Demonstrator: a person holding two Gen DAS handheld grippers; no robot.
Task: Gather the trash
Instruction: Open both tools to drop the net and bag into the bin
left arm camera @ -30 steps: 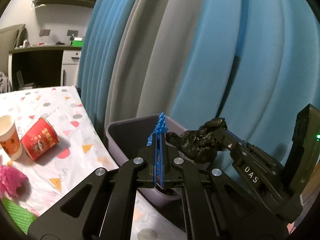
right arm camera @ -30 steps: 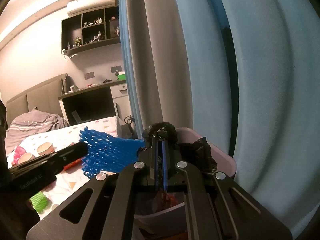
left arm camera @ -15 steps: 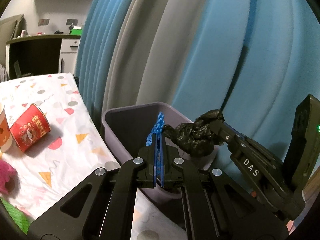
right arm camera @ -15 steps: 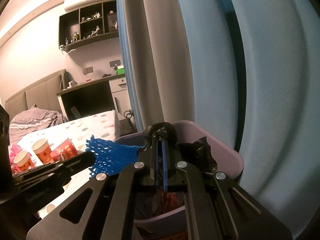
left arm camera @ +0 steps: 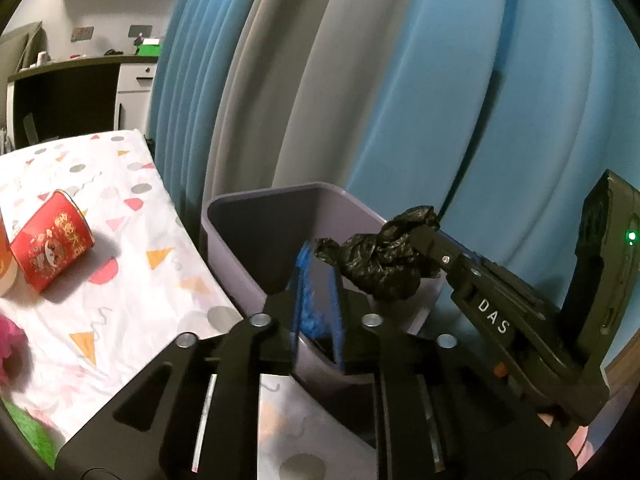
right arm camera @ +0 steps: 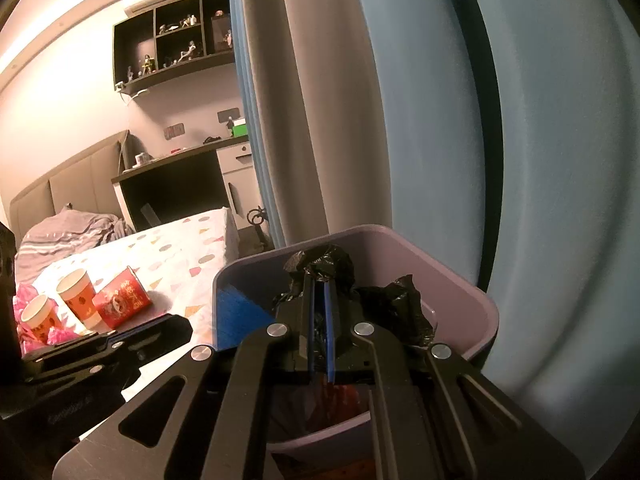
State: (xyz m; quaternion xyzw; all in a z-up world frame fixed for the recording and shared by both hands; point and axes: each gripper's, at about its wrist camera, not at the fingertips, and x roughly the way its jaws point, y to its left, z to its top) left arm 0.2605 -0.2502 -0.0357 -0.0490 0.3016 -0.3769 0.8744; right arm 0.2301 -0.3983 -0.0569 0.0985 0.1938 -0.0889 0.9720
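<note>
A purple bin (left arm camera: 256,216) stands by the table edge; it also shows in the right wrist view (right arm camera: 452,268). My left gripper (left arm camera: 318,276) is open over the bin, and the blue foam net (left arm camera: 310,320) hangs loose between its fingers, dropping into the bin; the net also shows in the right wrist view (right arm camera: 236,312). My right gripper (right arm camera: 319,292) is shut on a crumpled black plastic bag (right arm camera: 320,266) above the bin, and the bag also shows in the left wrist view (left arm camera: 380,258). Red trash (right arm camera: 340,400) lies in the bin.
A table with a patterned cloth (left arm camera: 120,208) holds a red paper cup lying on its side (left arm camera: 50,246), two upright paper cups (right arm camera: 76,296), pink trash (left arm camera: 8,344) and green trash (left arm camera: 28,432). Blue and grey curtains (left arm camera: 400,100) hang right behind the bin.
My left gripper has opened and the blue foam net has slipped down into the bin. Both grippers have moved closer over the bin. The right gripper still holds the black bag.
</note>
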